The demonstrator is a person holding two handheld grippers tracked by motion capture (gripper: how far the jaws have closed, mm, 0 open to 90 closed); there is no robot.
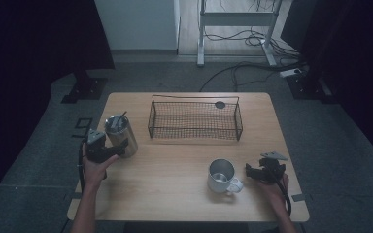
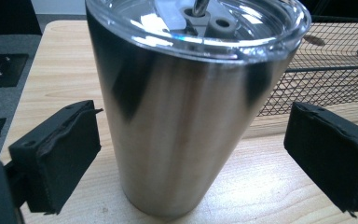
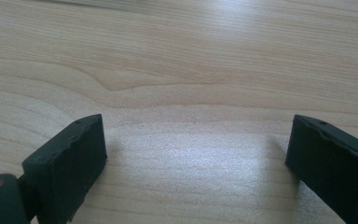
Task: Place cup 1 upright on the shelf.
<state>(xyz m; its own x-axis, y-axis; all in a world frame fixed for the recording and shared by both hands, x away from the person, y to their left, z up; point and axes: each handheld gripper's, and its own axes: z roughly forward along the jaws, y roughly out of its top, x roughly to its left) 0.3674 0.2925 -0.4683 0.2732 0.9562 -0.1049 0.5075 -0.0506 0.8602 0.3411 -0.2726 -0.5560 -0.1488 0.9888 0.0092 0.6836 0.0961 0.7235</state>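
Table (image 1: 175, 170): pale wood | floor (image 1: 39, 145): grey carpet | surroundings: dark

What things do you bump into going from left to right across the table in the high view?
Left hand-held gripper → steel tumbler → wire basket → white mug → right hand-held gripper.

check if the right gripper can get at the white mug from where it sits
Probably yes. The right gripper sits just beside the white mug, on its handle side, with bare table between them. Its jaws stand open and hold nothing.
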